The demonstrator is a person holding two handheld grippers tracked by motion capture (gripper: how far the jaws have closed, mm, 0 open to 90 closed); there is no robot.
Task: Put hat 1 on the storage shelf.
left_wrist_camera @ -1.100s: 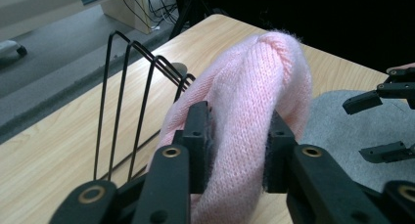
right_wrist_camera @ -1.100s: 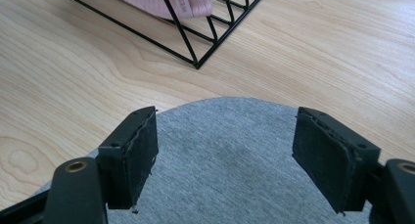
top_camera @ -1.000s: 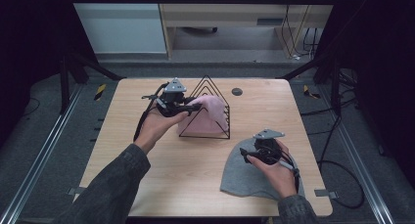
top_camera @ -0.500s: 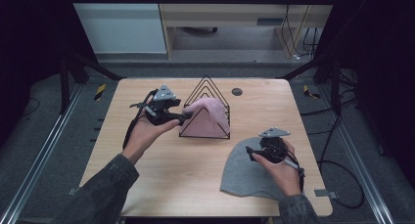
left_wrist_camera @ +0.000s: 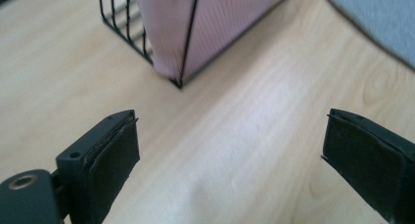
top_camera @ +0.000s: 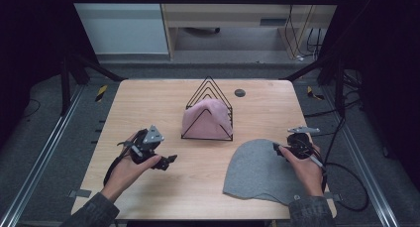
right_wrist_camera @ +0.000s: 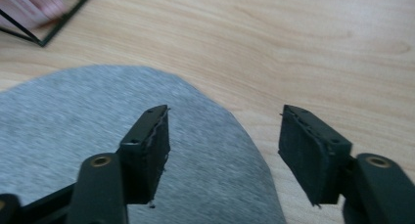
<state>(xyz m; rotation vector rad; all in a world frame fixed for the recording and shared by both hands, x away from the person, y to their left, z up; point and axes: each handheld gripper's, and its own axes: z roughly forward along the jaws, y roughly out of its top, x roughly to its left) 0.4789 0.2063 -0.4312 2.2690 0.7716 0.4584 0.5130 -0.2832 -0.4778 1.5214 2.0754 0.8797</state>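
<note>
Right now the left gripper (top_camera: pixel 166 161) hangs low at the left of the high view with its jaws wide apart over bare table (top_camera: pixel 148 95); they have just been opening and nothing sits between them. The pink beanie (top_camera: pixel 205 119) is tucked in the black wire rack (top_camera: pixel 208 108) at centre frame. The grey beanie (top_camera: pixel 257 170) lies flat at lower right, under the right gripper (right_wrist_camera: pixel 222 150), whose jaws have just been closing but stand apart over its edge.

If those pads pinch too little of the thin knit, I'd expect it to slip out, or drag and bunch.

The right gripper view shows the pads straddling the hat's curved edge; from above, the hand hides that.
</note>
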